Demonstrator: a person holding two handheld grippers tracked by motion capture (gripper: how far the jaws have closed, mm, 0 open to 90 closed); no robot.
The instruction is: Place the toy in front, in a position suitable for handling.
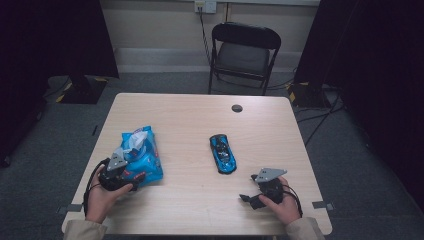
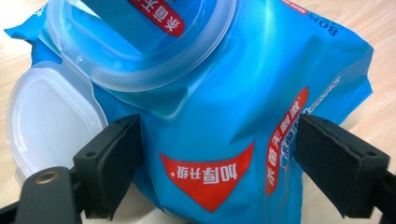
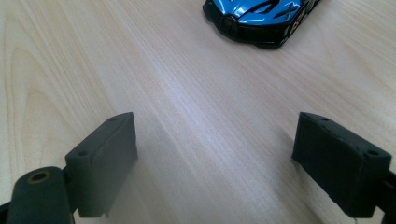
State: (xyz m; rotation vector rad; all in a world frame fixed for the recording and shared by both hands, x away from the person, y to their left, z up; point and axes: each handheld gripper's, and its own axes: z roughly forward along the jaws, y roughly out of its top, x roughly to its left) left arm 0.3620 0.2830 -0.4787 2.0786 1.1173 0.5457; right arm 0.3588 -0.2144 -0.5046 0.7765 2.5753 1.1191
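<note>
Blue wet-wipe pack (image 1: pixel 139 157) sits lower left of the high view on the wooden surface (image 1: pixel 190 200), flip lid (image 2: pixel 46 119) swung open and lying off to the left side of the left gripper view, dispenser ring (image 2: pixel 140 51) at the top of that frame. Left claw (image 1: pixel 120 175) is at the near end of the pack, black jaws spread wide with the pack's near end between them; in the left gripper view both pads stand at the pack's sides and I'd call it not pressing, film shows no pinch crease, so open around it rather than gripping. Pack's long axis runs away from the left claw toward the upper part of the high view, tilted slightly right, so the claw looks along the length, jaws straddling the width. Key relation: opening and lid are ahead of the claw, lid hinged out to frame left in its own view. Any move on the lid or a wipe means going forward over the pack, then left for the lid. Right claw (image 1: pixel 255 192) is lower right of the high view, well apart from the pack, jaws open on bare surface, nothing between them. Blue toy car (image 1: pixel 223 153) lies just up and left of it in the high view, nose toward the right claw in the right gripper view (image 3: pixel 259 18). Left hand (image 1: pixel 102 197) is clearly the nearer one for the pack; right is nearer the car.
</note>
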